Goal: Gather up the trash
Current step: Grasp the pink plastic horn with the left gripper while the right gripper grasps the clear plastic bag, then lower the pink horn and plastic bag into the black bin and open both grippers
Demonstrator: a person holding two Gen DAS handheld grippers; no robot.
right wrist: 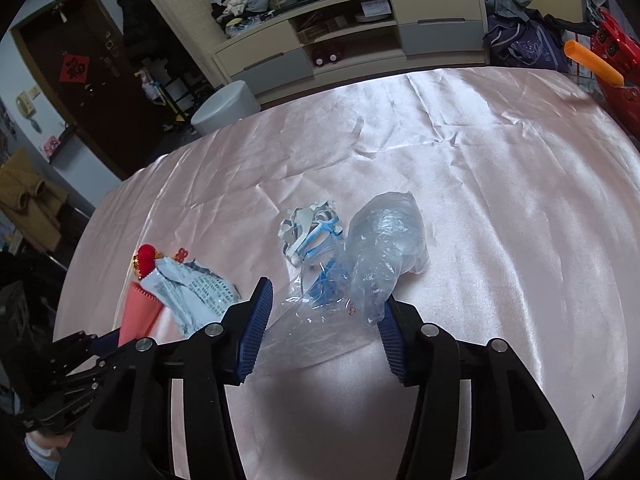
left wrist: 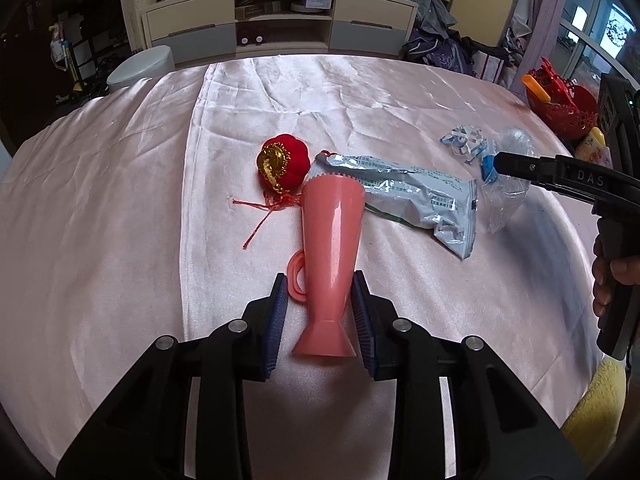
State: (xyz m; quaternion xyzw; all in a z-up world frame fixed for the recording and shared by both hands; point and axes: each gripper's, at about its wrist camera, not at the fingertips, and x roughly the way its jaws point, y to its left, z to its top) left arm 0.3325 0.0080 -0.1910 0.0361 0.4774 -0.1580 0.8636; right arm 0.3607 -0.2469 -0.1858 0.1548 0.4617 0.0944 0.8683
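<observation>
A tall pink plastic cup [left wrist: 330, 240] with a ring handle lies on the pink satin tablecloth [left wrist: 120, 240]. My left gripper [left wrist: 320, 280] is shut on its narrow lower part, one pad against the handle and the other against the cup wall. A crumpled clear plastic bag [right wrist: 380, 248] lies between the pads of my right gripper [right wrist: 326, 294]. That gripper stands open, with only its right pad touching the bag. Behind the cup lie a silver-blue snack wrapper [left wrist: 408, 196] and a red velvet pumpkin ornament [left wrist: 282, 164]. White and blue plastic scraps [right wrist: 308, 232] sit beside the bag.
A red basket [left wrist: 568, 112] with toys stands at the table's far right edge. Beyond the far left edge is a white round bin [right wrist: 226, 106]. A cream TV cabinet [left wrist: 280, 20] lines the back wall. A hand [left wrist: 608, 280] holds the right gripper's handle.
</observation>
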